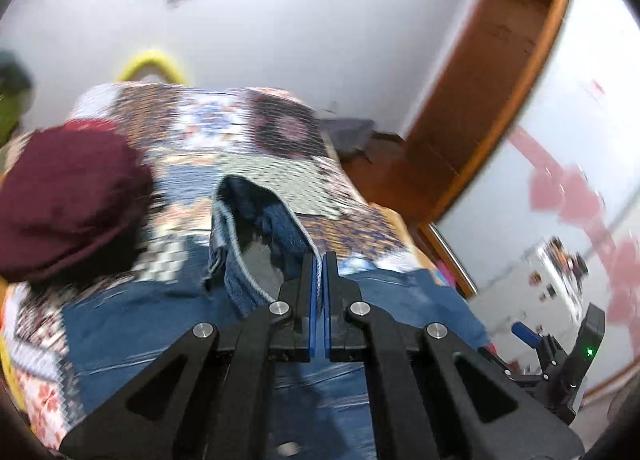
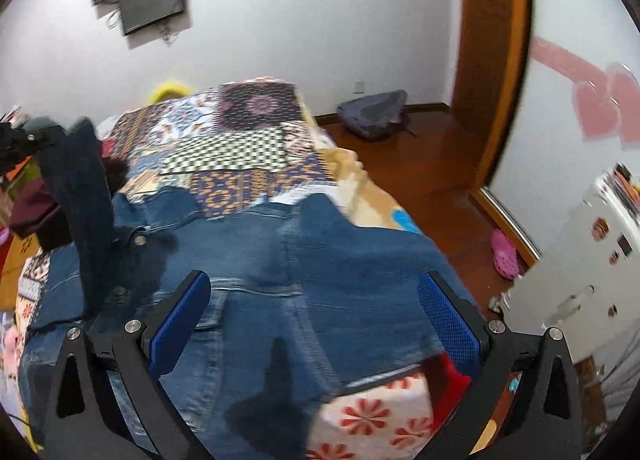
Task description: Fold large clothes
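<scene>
- The denim jacket (image 2: 320,260) lies spread over the near half of the bed (image 2: 248,156), on the patchwork quilt, its hem towards 6 o'clock in the right wrist view
- The left tongs (image 1: 319,260) are clenched on a flap of the denim, what looks like a cuff or sleeve end, lifted clear of the rest of the garment; in the right wrist view that lifted strip stands up at 9 o'clock
- The right tongs (image 2: 316,308) are released, blue pads spread wide, hovering over the body of the jacket and gripping nothing
- A maroon garment (image 1: 68,196) sits on the quilt at 9 o'clock of the left tongs, near but apart from the jacket
- My guess is the step in hand is folding the sleeve in across the body; it would go best if the left tongs carry the flap low and straight over the middle, so the cloth does not twist
- The free right tongs could press on the fold line near the shoulder, to keep the body from dragging along
- Worth keeping the denim away from the bed edge at 4 o'clock, where the weight might pull it towards the floor (image 2: 420,164)
</scene>
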Tool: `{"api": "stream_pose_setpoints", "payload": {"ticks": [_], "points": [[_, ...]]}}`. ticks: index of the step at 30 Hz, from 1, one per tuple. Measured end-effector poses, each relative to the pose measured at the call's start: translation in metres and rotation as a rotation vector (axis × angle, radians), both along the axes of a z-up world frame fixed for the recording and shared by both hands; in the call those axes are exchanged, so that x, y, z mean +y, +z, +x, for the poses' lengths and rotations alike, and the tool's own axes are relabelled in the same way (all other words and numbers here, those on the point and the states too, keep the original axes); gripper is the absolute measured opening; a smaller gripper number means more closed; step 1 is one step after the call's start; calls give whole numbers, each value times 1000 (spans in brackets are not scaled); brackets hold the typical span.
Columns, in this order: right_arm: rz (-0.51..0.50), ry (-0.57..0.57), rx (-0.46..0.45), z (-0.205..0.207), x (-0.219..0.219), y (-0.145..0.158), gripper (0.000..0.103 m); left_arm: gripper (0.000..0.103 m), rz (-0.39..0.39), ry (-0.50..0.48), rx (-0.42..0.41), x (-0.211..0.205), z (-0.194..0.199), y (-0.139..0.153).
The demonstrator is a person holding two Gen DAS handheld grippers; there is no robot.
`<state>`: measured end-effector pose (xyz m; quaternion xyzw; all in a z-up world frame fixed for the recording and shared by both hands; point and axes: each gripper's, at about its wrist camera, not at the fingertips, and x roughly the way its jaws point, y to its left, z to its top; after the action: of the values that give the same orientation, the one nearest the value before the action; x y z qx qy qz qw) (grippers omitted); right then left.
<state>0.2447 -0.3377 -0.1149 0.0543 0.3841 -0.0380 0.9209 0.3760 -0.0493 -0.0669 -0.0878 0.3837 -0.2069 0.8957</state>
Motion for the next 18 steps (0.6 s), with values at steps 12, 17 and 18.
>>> {"api": "stream_pose_setpoints", "payload": {"ticks": [12, 17, 18], "points": [[-43, -85, 41, -15, -40, -7, 103, 0, 138, -243, 102, -127, -8, -56], [22, -103, 51, -14, -55, -9, 103, 20, 251, -213, 79, -116, -15, -65], [33, -109, 54, -13, -58, -9, 103, 36, 262, -202, 79, -110, -14, -68]]}}
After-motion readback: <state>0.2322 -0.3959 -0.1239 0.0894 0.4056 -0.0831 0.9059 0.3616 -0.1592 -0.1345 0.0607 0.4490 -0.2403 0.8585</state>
